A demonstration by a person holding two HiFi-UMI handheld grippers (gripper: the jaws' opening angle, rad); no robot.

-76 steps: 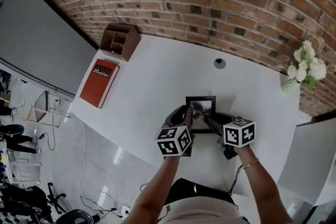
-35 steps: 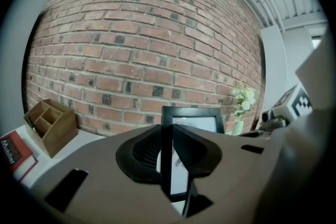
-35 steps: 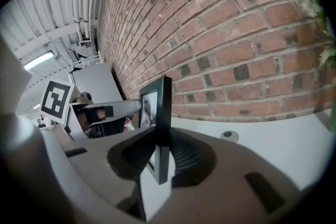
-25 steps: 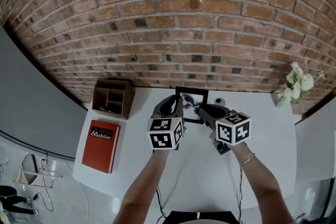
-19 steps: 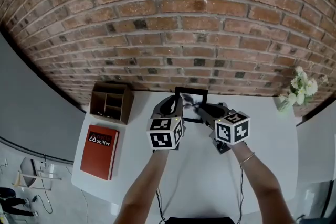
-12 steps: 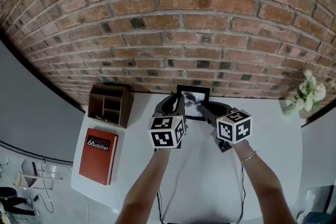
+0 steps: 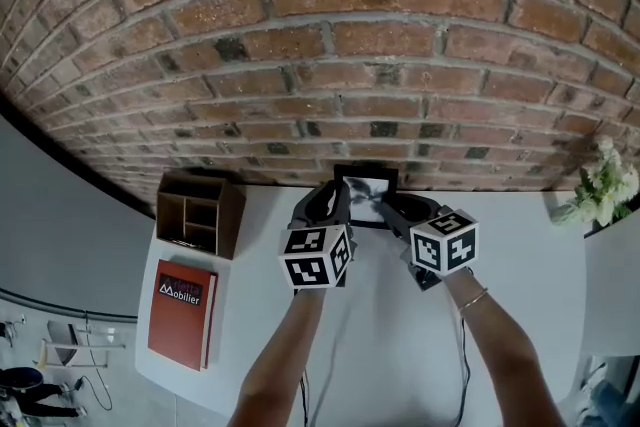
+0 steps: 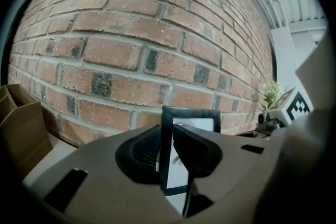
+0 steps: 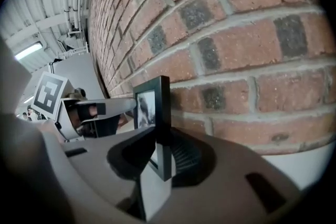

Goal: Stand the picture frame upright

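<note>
Head view: picture frame (image 7: 366, 195) is held upright at the counter's (image 7: 380, 315) far edge, clamped between left tongs (image 7: 338, 201) and right tongs (image 7: 386, 207); its base should be settled flat before anything is released.

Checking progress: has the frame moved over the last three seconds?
Yes. The frame has gone away from the person, from the middle of the table to its far edge, right by the brick wall.
</note>
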